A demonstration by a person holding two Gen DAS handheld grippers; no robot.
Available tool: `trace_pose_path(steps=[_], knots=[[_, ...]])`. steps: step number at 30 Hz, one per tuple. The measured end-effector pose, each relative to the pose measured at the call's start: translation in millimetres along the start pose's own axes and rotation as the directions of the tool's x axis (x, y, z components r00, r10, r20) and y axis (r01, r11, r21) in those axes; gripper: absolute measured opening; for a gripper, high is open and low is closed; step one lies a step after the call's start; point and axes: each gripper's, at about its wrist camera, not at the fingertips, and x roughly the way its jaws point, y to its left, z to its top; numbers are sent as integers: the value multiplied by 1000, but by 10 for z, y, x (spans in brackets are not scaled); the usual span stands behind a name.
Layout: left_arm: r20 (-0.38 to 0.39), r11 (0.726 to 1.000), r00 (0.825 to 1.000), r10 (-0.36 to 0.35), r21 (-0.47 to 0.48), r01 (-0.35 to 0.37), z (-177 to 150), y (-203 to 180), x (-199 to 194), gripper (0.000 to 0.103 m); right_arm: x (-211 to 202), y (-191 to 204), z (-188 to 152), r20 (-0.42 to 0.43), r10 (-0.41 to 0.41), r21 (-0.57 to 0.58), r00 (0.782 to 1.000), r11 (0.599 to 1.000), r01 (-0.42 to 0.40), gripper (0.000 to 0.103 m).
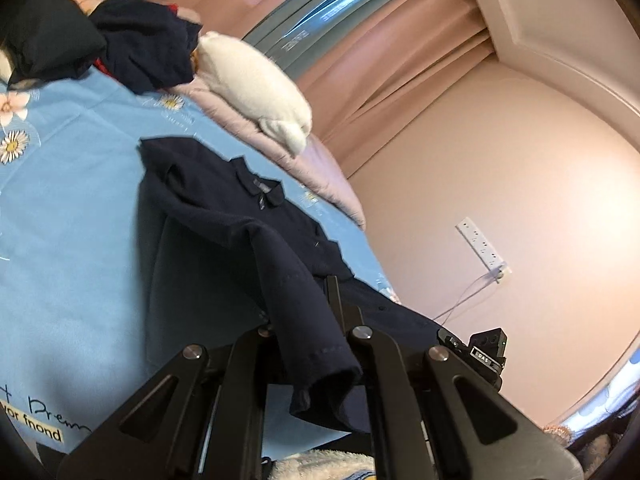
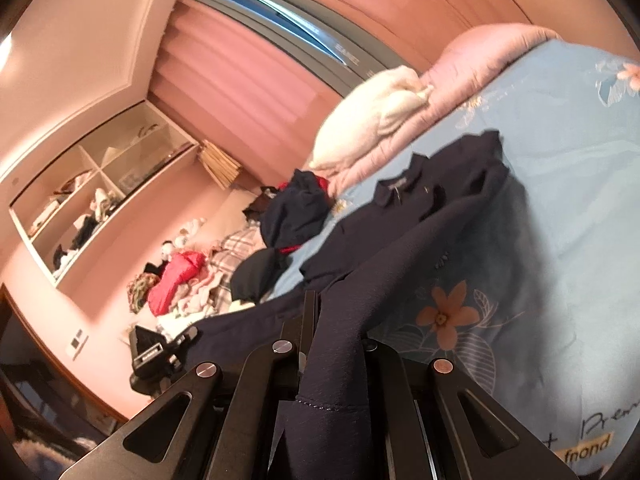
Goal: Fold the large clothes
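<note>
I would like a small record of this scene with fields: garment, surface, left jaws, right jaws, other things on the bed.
garment: navy collared shirt, collar end flat on the bed, near end lifted
surface: blue flowered bedsheet
left gripper: jaws shut on shirt fabric
right gripper: jaws shut on shirt fabric
other things: white pillow, heap of dark clothes, pink quilt

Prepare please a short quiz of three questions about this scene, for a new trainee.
1. True or false: both tongs are shut on the navy shirt.
2. What lies on the pink quilt? A) white pillow B) red jacket C) book
3. Fill in: the bed cover is light ____ with flowers.

Key: 1 true: left tongs and right tongs each pinch its hem. 2 A. 3 blue.
</note>
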Motion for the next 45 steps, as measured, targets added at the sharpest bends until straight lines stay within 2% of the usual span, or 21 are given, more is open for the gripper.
trace_pose_path(steps=[9, 14, 22, 26, 33, 45], knots=[[82, 993, 993, -84, 94, 76, -49, -409, -426, 5, -245, 352, 27, 89, 79, -119, 993, 991, -69, 7], [142, 981, 976, -164, 130, 146, -58, -567, -661, 7, -369, 448, 24, 129, 145, -161, 981, 979, -124, 7], [165, 967, 964, -210, 177, 181, -53, -753, -803, 7, -386, 542, 79, 157, 195, -220, 968, 962, -159, 7], [172, 970, 965, -199, 175, 169, -8, -714, -756, 8, -363, 444, 130, 154, 196, -210, 968, 964, -162, 7], [157, 987, 978, -140, 99, 126, 116, -503, -528, 9, -189, 112, 317, 157, 137, -97, 978, 988, -123, 8], [145, 999, 988, -50, 26, 47, 578, -244, 58, 9, 247, -235, 720, 147, 91, 6, 985, 996, -93, 8]])
